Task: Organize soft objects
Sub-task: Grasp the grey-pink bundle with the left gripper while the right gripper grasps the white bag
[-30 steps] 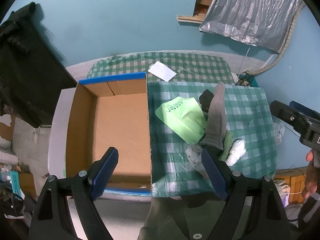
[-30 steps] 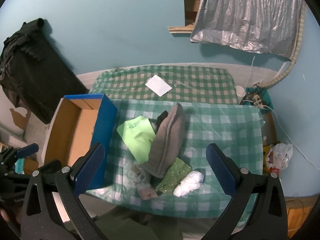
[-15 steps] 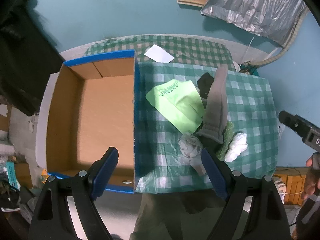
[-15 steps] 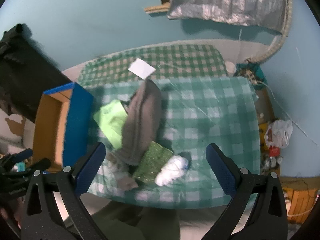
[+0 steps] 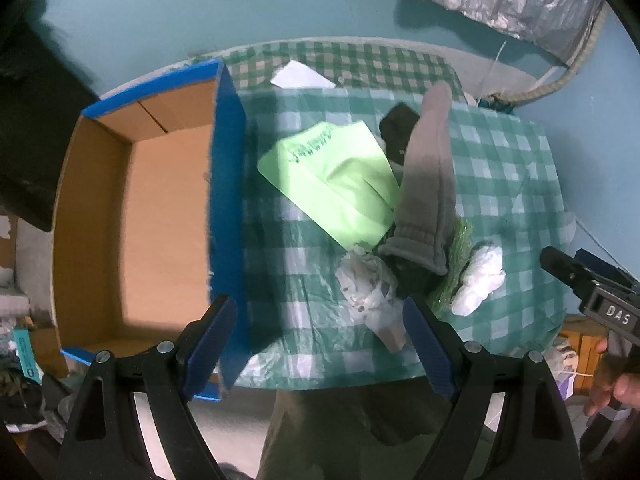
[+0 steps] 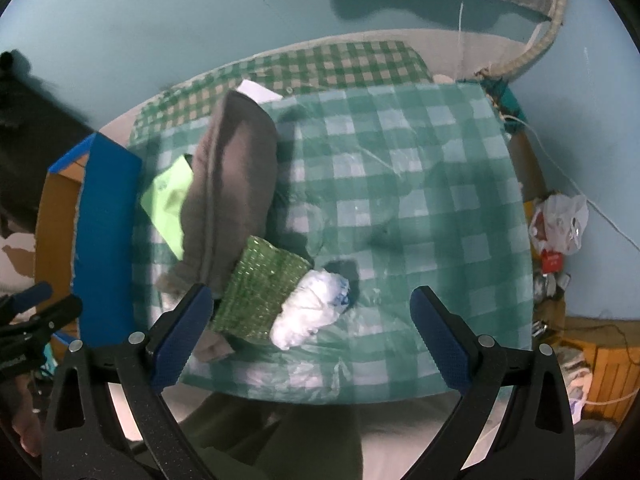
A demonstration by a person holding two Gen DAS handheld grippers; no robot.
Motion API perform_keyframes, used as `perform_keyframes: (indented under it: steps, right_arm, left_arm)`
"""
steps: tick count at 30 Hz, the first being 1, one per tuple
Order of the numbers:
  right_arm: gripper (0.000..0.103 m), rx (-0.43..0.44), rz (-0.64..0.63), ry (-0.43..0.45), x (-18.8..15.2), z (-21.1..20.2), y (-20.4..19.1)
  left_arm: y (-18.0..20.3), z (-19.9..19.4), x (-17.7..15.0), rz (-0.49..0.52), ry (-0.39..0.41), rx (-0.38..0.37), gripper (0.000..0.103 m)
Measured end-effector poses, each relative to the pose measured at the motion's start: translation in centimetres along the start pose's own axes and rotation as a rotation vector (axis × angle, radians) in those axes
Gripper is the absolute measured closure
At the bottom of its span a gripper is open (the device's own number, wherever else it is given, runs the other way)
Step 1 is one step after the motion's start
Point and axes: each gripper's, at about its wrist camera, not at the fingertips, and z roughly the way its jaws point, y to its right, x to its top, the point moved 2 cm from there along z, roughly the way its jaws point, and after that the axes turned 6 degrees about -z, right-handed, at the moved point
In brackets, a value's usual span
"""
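- The soft things crowd the table's point(image 6: 440, 184) left half near its front edge; the right half of the checked cloth lies bare
- Left gripper point(image 5: 320, 336) gapes wide, holding nothing, above the front edge beside the cardboard box point(image 5: 160, 220), whose blue wall meets the table's left edge; right gripper point(image 6: 310, 328) is equally wide over the white bundle point(image 6: 312, 308)
- Grey sock point(image 6: 232, 184) lies over the lime cloth point(image 5: 336, 176) and the green sparkly pouch point(image 6: 264, 292); only the left view shows the box's empty floor and a patterned sock point(image 5: 366, 284)
- Teal walls behind
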Motion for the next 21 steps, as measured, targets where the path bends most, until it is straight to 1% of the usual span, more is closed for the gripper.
perform_keyframes:
  steps: [3, 8, 12, 17, 19, 21]
  right_arm:
    - [0.003, 0.000, 0.021, -0.023, -0.5, 1.7, 0.7]
    - [0.004, -0.003, 0.050, -0.056, -1.5, 4.2, 1.6]
    - [0.005, -0.008, 0.064, -0.079, -1.9, 6.0, 2.0]
    - [0.007, 0.000, 0.058, -0.096, -2.0, 7.7, 2.0]
    - [0.008, 0.000, 0.053, -0.108, -2.0, 8.4, 1.9]
    - [0.010, 0.004, 0.045, -0.114, -1.8, 8.9, 1.7]
  left_arm:
    - [0.6, 1.3, -0.2, -0.006, -0.030, 0.003, 0.017]
    - [1.8, 2.9, -0.5, -0.010, -0.041, 0.001, 0.017]
    - [2.4, 4.3, -0.7, -0.001, -0.057, 0.022, 0.017]
    - [2.6, 6.2, -1.0, 0.015, -0.062, 0.075, 0.017]
    - [2.4, 7.2, -1.1, 0.008, -0.071, 0.091, 0.017]
    - [2.1, 8.1, -1.2, -0.014, -0.096, 0.087, 0.017]
